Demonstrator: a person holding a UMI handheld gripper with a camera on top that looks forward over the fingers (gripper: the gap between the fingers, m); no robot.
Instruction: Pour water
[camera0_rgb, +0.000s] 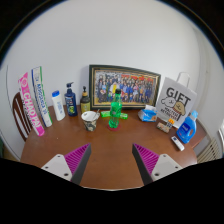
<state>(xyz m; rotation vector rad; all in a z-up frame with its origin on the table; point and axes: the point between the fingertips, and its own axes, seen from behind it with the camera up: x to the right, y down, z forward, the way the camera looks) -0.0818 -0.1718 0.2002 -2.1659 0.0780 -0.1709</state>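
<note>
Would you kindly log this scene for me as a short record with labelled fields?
surface: wooden table
target bottle: green bottle, upright, beyond the jaws
nearby vessel: cup, just beside the green bottle
behind: framed group photo against the wall
one side: white bottle, dark blue bottle
other side: gift bag, blue object
gripper: jaws open, holding nothing, short of the bottle
</note>
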